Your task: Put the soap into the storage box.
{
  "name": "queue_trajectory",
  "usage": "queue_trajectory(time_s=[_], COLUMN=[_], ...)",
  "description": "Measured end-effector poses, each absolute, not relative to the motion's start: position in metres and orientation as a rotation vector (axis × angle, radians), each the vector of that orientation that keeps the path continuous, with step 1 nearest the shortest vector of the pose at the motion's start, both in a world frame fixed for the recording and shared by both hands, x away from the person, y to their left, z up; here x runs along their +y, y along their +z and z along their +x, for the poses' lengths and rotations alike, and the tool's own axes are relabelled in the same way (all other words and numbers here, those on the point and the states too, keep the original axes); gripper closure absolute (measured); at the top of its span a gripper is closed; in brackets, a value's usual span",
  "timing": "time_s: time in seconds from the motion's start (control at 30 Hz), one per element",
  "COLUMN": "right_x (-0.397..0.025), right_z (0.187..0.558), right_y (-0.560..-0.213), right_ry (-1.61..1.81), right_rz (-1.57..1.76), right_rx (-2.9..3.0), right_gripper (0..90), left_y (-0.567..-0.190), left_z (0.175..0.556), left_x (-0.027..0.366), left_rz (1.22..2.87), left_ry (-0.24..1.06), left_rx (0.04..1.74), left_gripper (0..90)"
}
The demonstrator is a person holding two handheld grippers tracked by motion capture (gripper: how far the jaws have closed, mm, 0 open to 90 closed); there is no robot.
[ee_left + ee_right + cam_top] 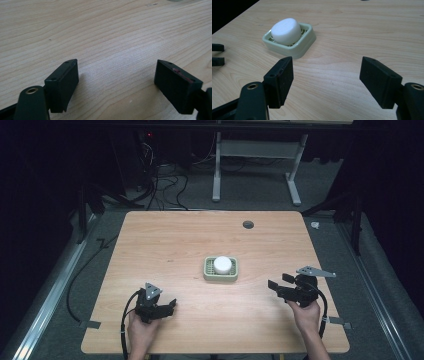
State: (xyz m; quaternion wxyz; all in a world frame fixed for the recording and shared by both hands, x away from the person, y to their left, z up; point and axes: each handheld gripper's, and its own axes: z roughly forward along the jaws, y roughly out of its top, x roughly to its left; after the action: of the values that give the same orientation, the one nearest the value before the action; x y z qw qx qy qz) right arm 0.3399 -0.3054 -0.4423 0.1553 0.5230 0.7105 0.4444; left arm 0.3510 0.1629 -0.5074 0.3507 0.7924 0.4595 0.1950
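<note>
A white round bar of soap lies in a pale green slatted soap dish near the middle of the wooden table. My left gripper rests low over the table's front left, jaws wide apart over bare wood, open and holding nothing. My right gripper hovers at the front right, open, pointing toward the dish from a short distance away. The left gripper's jaw tips appear at the far left edge of the right gripper view.
A dark round grommet sits near the table's far edge. Beyond the table stand a white desk frame and floor cables. Tape strips mark the front corners. A metal rail runs along the left floor.
</note>
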Motion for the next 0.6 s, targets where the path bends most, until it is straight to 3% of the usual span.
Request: queue_trajectory(time_s=[0.6], right_x=[-0.293], right_z=[0.334], right_y=[-0.469], right_ry=[1.226], right_rz=[1.517], right_rx=[2.083], right_gripper=[28.0], left_y=[-0.507], left_z=[0.351], left_x=[0.163], left_rz=[2.052], left_ry=[0.505], left_rx=[1.189], left_gripper=[20.0])
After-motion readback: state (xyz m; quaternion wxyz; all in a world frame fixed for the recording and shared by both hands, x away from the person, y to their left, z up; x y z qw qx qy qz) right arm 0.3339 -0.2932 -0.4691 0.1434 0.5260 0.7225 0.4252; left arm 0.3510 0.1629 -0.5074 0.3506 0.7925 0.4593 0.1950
